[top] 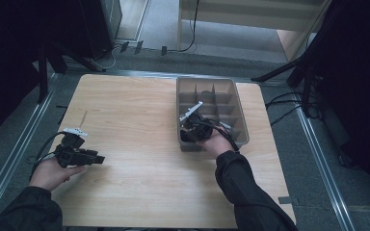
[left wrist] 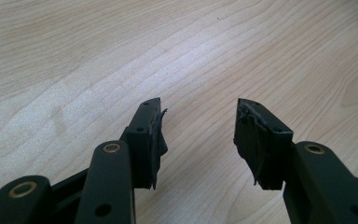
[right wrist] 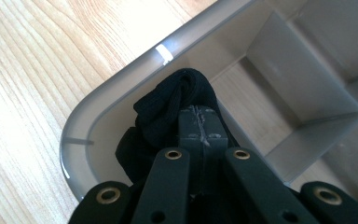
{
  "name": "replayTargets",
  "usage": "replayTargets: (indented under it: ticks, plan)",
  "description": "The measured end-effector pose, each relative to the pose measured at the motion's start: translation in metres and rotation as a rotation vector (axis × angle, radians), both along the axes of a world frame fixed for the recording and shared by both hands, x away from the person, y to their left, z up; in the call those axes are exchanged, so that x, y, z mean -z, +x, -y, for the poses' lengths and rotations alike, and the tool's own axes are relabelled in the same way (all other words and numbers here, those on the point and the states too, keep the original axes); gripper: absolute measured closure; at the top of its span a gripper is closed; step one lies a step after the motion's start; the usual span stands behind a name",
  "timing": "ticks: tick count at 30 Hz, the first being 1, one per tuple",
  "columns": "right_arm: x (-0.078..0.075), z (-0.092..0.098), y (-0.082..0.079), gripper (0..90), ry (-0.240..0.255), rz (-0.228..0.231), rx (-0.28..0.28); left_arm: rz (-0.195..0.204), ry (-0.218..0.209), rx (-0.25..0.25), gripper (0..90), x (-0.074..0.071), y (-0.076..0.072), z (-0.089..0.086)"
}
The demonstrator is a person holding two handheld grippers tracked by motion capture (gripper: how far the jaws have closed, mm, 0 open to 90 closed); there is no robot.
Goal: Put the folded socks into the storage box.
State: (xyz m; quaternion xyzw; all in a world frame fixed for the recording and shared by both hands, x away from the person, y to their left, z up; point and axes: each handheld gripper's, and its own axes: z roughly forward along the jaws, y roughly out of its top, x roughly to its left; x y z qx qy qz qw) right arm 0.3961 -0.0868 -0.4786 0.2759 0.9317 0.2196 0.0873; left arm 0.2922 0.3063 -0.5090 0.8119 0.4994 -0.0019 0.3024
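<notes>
The black sock (right wrist: 168,105) sat bunched in the near-left corner compartment of the grey divided bin (right wrist: 121,81), pressed against the rounded corner wall. My right claw (right wrist: 199,122) was down in that compartment with its jaws clenched together, their tips right against the sock; I could not tell whether any cloth was pinched between them. In the high view the right claw (top: 196,126) reached over the bin's (top: 237,103) near end, with the hand behind it at the rim. The bin stood on the right half of the light wooden desk (top: 135,120). My left claw (left wrist: 198,123) hung released, jaws apart with bare wood grain between them, near the desk's left edge (top: 79,155). Around the desk lay grey carpet (top: 313,159), cables and dark stands.
</notes>
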Motion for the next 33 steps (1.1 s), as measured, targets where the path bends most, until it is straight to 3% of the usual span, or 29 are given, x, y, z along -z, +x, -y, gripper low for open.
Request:
replayTargets:
  ticks: [18,23,28,33]
  plan:
    - [0.004,0.0,-0.001,90.0,-0.008,-0.015,0.027,-0.001,0.003,0.0,50.5,0.0,0.001,0.0]
    - [0.004,0.002,-0.002,90.0,0.011,-0.012,0.04,0.003,0.006,0.002,50.3,0.0,0.0,0.001]
    - [0.0,0.01,-0.006,89.9,0.085,0.003,0.068,0.0,0.004,-0.004,47.9,0.0,0.001,0.001]
    - [-0.008,0.015,-0.013,89.9,0.118,0.048,0.066,0.009,0.004,-0.004,45.6,-0.001,0.0,0.002]
